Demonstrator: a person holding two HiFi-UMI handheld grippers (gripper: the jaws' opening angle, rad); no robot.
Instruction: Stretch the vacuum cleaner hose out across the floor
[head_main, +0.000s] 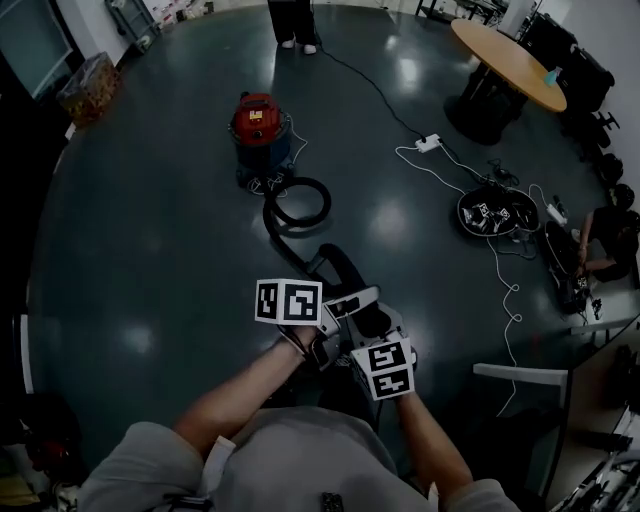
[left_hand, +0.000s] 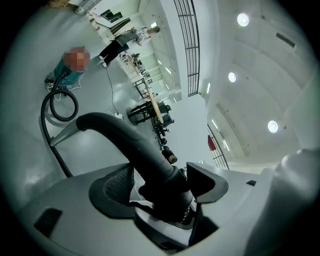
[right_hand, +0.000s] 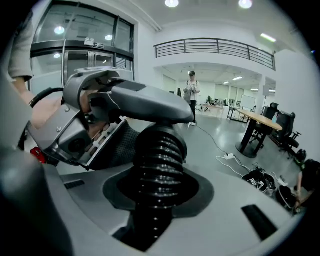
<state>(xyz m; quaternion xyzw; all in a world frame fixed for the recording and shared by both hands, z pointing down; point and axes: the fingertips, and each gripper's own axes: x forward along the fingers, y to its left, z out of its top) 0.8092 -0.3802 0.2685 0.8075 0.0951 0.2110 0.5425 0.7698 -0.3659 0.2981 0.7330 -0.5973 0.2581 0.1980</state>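
1. Currently the vacuum cleaner (head_main: 262, 125) stands well ahead on the floor (head_main: 140, 230). Its hose (head_main: 268, 212) lies in one loop just in front of it, then runs up to the two grippers close to the person's body. Most of the stretching looks undone.
2. The left gripper (left_hand: 161, 179) has its fingers spread wide around the thick collar of the curved handle (left_hand: 120, 132). One pad lies against the collar, while a slit of floor shows beside the other pad higher up. I judge this a loose hold, not a firm clamp.
3. The right gripper (right_hand: 157, 182) has its fingers partly closed and pressed on the ribbed hose just below where it joins the handle. That grip looks snug.
4. To do the step well, firm up the left hold first. Then walk backward, away from the cleaner, pulling low and along the line of the hose so the loop unrolls instead of kinking.
5. Pull gently. The cleaner probably rolls easily and may follow a hard tug rather than letting the hose straighten.
6. Steer the hose clear of the white power strip (head_main: 428, 143), with its cable, and the clutter on the right side of the floor. The open floor on the left is the safer side to lay it out.
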